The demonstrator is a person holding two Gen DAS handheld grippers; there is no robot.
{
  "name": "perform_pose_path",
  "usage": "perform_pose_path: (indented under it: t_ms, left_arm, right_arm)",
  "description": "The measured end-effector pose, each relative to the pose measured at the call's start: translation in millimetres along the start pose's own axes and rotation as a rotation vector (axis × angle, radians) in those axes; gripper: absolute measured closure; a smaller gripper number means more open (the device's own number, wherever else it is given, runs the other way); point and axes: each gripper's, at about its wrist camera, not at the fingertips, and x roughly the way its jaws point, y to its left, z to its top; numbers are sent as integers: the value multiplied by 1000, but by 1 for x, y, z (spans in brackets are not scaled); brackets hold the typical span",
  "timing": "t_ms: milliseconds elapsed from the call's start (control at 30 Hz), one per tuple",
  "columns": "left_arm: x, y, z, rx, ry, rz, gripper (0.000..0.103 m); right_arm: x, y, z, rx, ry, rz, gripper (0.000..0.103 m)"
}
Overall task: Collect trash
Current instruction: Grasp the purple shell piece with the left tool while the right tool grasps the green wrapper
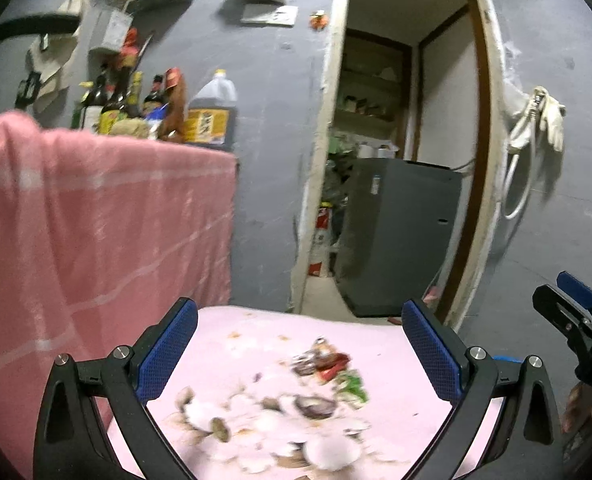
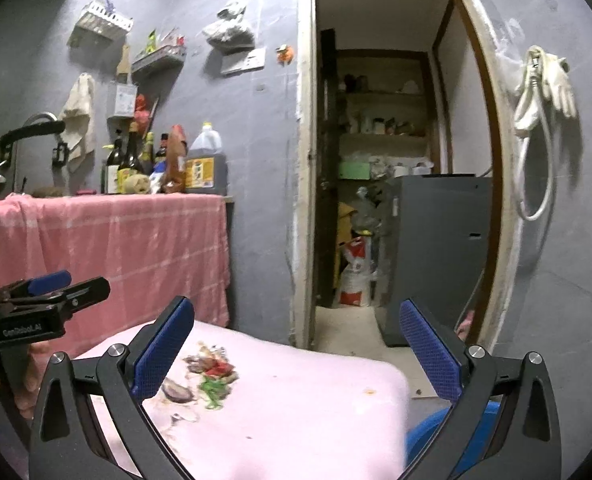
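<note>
Left view shows shells and scraps [image 1: 280,412] strewn on pink worktop [image 1: 395,344], right view fewer, no clear axis, left claw [image 1: 299,352] and right claw [image 2: 296,354] both released, empty

dim, blurry, fisheye-warped edges

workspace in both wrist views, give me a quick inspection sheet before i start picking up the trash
Surface: pale pink table cover, stained around the scraps.
Job's things: food scraps, shells, red and green bits, piled on the cover; in the right wrist view they lie near its left side.
Clutter: bottles and a large jug on the counter draped with a pink checked cloth.
Grippers: left gripper open, empty, above the scraps; right gripper open, empty, over the cover.
Cables: white cord hanging on the wall beside a glove.
Surroundings: grey walls, open doorway with a grey appliance and shelves behind; something blue below the table edge, unclear.
</note>
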Motion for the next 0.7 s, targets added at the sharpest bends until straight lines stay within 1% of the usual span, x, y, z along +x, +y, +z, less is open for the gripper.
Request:
perform_pose_path:
  t_ms: [133, 233, 400, 567, 700]
  left_arm:
    - [5, 19, -10, -24, 33, 21, 3]
    - [11, 28, -18, -39, 57, 35, 3]
    - [26, 36, -27, -36, 104, 41, 3]
    - [45, 34, -35, 5, 188, 0, 3]
    - [64, 28, -45, 64, 283, -16, 3]
  right_arm:
    - [16, 14, -9, 2, 33, 29, 0]
    - [26, 21, -18, -7, 55, 34, 0]
    - [43, 29, -32, -31, 105, 37, 0]
    - [58, 27, -45, -26, 163, 51, 0]
    - [71, 23, -53, -11, 227, 60, 0]
